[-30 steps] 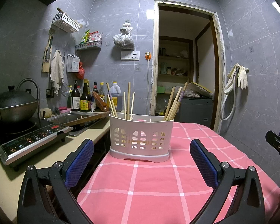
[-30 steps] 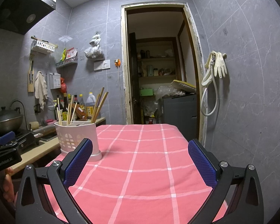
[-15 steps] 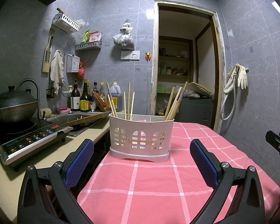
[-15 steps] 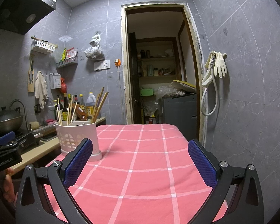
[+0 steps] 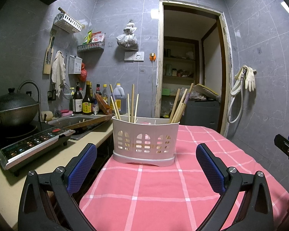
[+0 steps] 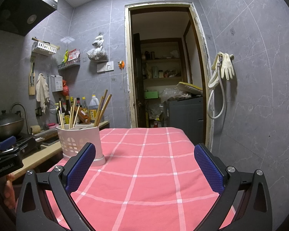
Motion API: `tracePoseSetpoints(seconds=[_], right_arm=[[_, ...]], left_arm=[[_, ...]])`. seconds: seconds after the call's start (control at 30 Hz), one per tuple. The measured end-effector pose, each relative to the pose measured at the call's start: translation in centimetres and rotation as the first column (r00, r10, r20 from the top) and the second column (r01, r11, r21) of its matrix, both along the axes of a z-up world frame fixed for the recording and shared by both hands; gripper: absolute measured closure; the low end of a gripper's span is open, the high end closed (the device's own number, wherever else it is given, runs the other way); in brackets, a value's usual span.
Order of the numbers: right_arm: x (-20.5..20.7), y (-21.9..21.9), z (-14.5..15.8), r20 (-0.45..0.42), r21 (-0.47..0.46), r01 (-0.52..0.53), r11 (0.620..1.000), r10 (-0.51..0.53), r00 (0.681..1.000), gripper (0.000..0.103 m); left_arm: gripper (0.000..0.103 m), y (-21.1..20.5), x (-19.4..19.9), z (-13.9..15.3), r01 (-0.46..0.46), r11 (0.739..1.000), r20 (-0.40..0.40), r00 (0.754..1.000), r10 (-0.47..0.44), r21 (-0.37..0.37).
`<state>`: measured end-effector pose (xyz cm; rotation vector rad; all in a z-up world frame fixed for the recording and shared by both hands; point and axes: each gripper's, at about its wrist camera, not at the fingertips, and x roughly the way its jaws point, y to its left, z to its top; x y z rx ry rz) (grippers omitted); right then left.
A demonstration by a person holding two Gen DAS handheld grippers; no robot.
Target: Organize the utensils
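A white slotted utensil holder (image 5: pixel 145 139) stands upright on the pink checked tablecloth (image 5: pixel 156 188), straight ahead of my left gripper (image 5: pixel 146 165). Several wooden chopsticks (image 5: pixel 178 105) stand in it, some at its left end (image 5: pixel 132 104), some at its right. The left gripper is open and empty, a short way in front of the holder. My right gripper (image 6: pixel 144 165) is open and empty above the cloth (image 6: pixel 144 173); the holder (image 6: pixel 81 142) stands to its left, beyond the left fingertip. The right gripper's edge shows at the far right of the left wrist view (image 5: pixel 287 150).
A counter on the left holds an induction cooker (image 5: pixel 28 144) with a black wok (image 5: pixel 13 109), a sink (image 5: pixel 75 120) and sauce bottles (image 5: pixel 86 100). A doorway (image 6: pixel 163 77) opens behind the table. Gloves and a hose (image 6: pixel 221 80) hang on the right wall.
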<state>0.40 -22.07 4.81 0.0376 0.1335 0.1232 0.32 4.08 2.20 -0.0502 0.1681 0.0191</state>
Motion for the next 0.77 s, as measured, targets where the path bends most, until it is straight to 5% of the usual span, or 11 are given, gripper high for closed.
tracePoseSetpoints(seconds=[0.77], right_arm=[[-0.03, 0.09, 0.06, -0.001, 0.001, 0.001, 1.0, -0.001, 1.0, 0.0]], left_arm=[[0.002, -0.22, 0.0, -0.5, 0.007, 1.0, -0.021, 1.0, -0.007, -0.007]])
